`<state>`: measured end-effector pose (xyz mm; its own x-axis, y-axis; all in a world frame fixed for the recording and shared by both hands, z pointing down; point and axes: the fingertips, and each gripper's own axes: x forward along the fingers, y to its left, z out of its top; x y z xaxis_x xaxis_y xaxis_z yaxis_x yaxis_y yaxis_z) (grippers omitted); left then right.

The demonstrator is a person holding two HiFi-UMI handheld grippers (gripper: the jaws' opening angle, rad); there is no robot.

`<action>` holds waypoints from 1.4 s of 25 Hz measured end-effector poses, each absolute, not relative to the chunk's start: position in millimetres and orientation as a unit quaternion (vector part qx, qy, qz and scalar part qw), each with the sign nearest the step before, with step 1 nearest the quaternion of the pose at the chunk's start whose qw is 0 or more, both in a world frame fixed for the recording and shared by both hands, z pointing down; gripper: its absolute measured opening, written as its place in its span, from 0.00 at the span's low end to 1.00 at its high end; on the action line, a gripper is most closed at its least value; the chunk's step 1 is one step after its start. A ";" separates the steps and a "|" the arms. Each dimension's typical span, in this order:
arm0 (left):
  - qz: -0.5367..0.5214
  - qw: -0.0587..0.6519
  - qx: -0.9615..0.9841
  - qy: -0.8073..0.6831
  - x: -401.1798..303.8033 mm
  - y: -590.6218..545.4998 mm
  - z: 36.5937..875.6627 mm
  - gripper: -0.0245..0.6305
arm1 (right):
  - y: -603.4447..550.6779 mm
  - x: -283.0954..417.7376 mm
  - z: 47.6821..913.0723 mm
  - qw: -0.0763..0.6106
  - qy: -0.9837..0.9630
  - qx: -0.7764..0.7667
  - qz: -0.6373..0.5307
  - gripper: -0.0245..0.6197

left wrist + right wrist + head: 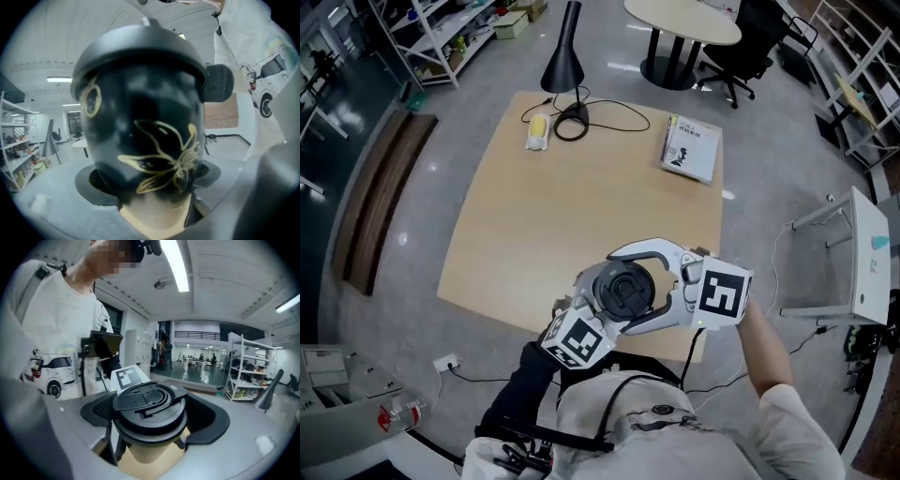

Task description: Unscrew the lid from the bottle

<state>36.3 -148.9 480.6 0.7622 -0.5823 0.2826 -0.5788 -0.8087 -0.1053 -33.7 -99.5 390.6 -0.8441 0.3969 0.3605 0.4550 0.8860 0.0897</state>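
Observation:
A black bottle point(145, 140) with a gold flower print is held upright above the near edge of the wooden table point(562, 187). My left gripper point(605, 311) grips its body from the lower left, and in the left gripper view point(150, 180) the body fills the space between the dark pads point(96, 180). The black flip lid point(623, 289) sits on top of the bottle. My right gripper point(632, 289) reaches in from the right with its white fingers point(649, 249) around the lid. In the right gripper view the lid point(147, 401) stands between the open jaws point(150, 417), with a gap at the right pad point(208, 420).
At the table's far side stand a black desk lamp point(565, 66) with its looped cable point(581, 120), a yellow-white object point(537, 131) and a book point(692, 148). A white stand point(862, 253) is on the floor to the right. A round table and an office chair lie beyond.

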 end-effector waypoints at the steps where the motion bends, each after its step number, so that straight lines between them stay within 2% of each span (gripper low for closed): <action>1: -0.155 0.006 -0.948 0.277 45.1 -139.3 476.0 0.69 | -91.6 -25.1 385.3 0.160 -0.947 -0.264 -0.093 0.76; 5: -0.125 -0.018 -0.981 0.145 79.0 -104.2 447.4 0.69 | -67.0 6.5 355.4 0.117 -0.885 -0.444 -0.077 0.76; 7: -0.092 -0.030 -0.986 0.134 86.2 -103.2 432.6 0.69 | -68.9 9.0 346.6 0.124 -0.886 -0.446 -0.034 0.76; 9: -0.075 -0.040 -0.983 0.164 83.5 -114.8 428.5 0.69 | -86.5 8.3 340.9 0.131 -0.922 -0.363 -0.027 0.78; 12: -0.097 -0.045 -0.958 0.265 60.6 -145.1 438.2 0.69 | -122.6 6.6 315.4 0.058 -0.987 -0.147 -0.004 0.84; 13: -0.112 -0.040 -0.946 0.302 50.5 -154.7 442.0 0.69 | -128.7 5.8 317.1 0.057 -0.994 -0.091 0.001 0.85; 15: -0.139 -0.027 -0.925 0.351 36.4 -166.0 446.9 0.69 | -127.6 -3.0 335.2 0.097 -0.994 -0.039 -0.014 0.86; 17: -0.148 -0.023 -0.923 0.355 35.1 -166.2 448.7 0.69 | -122.6 -17.9 347.8 0.122 -0.991 -0.039 -0.033 0.83; 19: -0.140 -0.029 -0.936 0.323 39.5 -158.7 446.4 0.69 | -119.4 -27.0 344.1 0.105 -0.991 -0.069 -0.036 0.72; 23: -0.126 -0.007 -0.975 0.185 54.9 -119.9 434.0 0.69 | -88.7 -10.1 348.2 0.136 -0.947 -0.264 -0.119 0.72; 27: -0.095 -0.010 -0.992 0.077 75.0 -86.0 420.6 0.69 | -66.6 6.2 342.0 0.129 -0.906 -0.395 -0.080 0.72; 29: -0.069 -0.036 -0.992 0.096 73.6 -94.3 417.8 0.69 | -78.6 -3.3 330.9 0.105 -0.935 -0.337 -0.032 0.76; 32: -0.053 -0.070 -0.978 0.187 52.4 -125.5 422.3 0.69 | -109.0 -7.7 318.8 0.069 -0.983 -0.170 -0.003 0.85; 35: -0.103 -0.055 -0.937 0.330 18.7 -163.4 436.8 0.69 | -133.0 -4.7 329.5 0.078 -0.997 -0.027 -0.001 0.89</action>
